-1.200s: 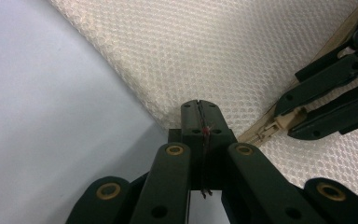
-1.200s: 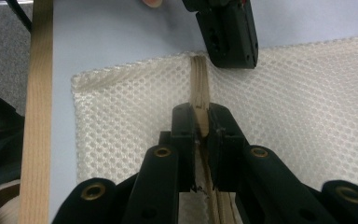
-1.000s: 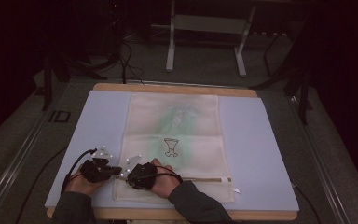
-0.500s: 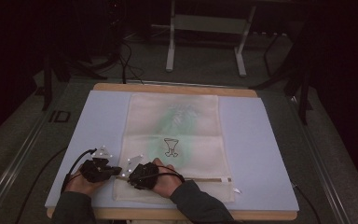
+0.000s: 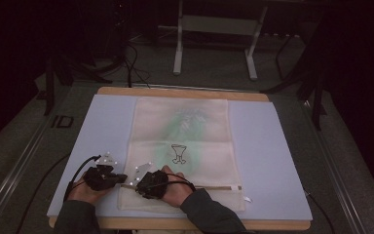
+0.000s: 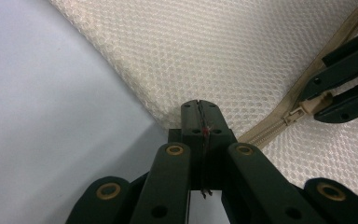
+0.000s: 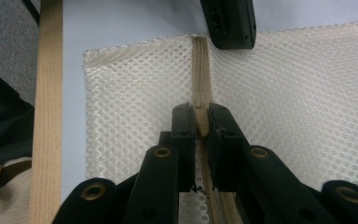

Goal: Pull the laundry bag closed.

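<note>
We pin the mesh bag (image 5: 180, 146) on the tabletop (image 5: 272, 161): left hand-held gripper (image 6: 199, 108) clenched on its corner, right hand-held gripper (image 7: 200, 116) grasping the zipper pull (image 7: 202, 122). Next, we would judge, a steady pull along the zipper.

Two black jaws of the right gripper (image 7: 203, 122) rise from six o'clock, pinched onto the beige zipper pull (image 7: 202, 116) of a cream mesh laundry bag (image 7: 298, 102). The zipper (image 7: 200, 70) runs toward twelve o'clock, where the left gripper (image 7: 228, 23) sits at the bag's edge. A wooden table edge (image 7: 46, 116) runs at nine o'clock.
</note>
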The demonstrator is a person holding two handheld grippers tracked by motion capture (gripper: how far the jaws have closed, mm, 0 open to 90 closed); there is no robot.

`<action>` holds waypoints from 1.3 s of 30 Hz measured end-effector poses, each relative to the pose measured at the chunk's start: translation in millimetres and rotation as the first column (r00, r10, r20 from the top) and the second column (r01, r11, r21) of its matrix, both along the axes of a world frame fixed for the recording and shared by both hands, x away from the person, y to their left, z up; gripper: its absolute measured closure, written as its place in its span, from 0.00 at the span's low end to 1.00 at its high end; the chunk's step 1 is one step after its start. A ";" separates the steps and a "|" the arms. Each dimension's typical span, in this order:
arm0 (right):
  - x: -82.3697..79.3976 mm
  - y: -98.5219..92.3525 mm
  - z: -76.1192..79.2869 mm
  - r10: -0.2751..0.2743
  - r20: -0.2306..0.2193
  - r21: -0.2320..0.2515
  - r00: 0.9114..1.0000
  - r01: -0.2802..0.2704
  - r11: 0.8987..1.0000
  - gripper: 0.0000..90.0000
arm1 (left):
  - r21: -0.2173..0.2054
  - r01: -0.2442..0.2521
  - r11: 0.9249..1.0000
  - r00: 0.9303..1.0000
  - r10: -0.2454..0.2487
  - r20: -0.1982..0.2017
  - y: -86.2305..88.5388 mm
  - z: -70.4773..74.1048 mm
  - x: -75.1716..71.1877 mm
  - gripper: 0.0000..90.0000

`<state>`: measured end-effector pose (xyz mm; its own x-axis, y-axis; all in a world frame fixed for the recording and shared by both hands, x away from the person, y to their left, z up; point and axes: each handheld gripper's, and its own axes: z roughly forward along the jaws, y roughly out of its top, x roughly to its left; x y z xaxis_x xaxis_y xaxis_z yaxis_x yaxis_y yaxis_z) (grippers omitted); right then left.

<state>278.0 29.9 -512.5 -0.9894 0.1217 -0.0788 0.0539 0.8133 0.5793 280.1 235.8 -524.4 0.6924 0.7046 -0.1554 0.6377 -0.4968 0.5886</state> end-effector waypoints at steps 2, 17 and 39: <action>-0.5 -1.0 0.7 0.000 0.000 -0.002 1.000 0.000 1.000 0.91 | -0.003 -0.004 1.000 1.000 0.004 -0.001 -0.2 -0.1 0.1 1.00; -1.8 -6.9 2.7 -0.001 0.002 -0.007 1.000 0.001 1.000 0.91 | -0.004 -0.004 1.000 1.000 0.004 -0.004 -0.1 -0.1 0.3 1.00; -3.6 -18.5 3.4 -0.010 0.011 -0.013 1.000 0.010 1.000 0.91 | -0.007 -0.004 1.000 1.000 0.004 -0.001 0.1 -0.4 0.0 1.00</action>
<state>274.4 11.4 -509.1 -0.9873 0.1305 -0.0911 0.0559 0.8205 0.5690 280.1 235.9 -524.8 0.6894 0.7061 -0.1615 0.6404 -0.4900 0.5915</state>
